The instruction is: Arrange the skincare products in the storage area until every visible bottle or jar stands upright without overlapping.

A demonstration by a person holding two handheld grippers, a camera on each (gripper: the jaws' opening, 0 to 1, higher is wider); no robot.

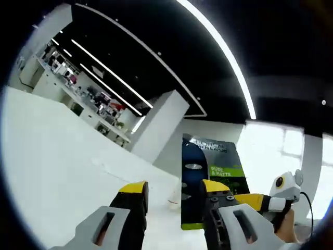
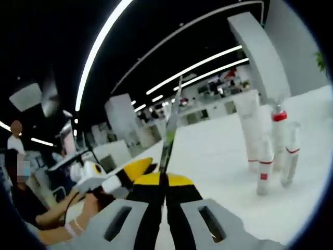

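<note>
The right claw (image 2: 164,182) is closed on the edge of a thin flat package (image 2: 170,133), seen edge-on; in the left gripper view this dark package (image 1: 208,177) stands on the white counter (image 1: 62,166), printed face toward the camera; the left claw (image 1: 171,195) is open and holds nothing. White tubes (image 2: 265,172) stand upright together, well apart; set the package down upright beside them, not overlapping, before releasing.
</note>
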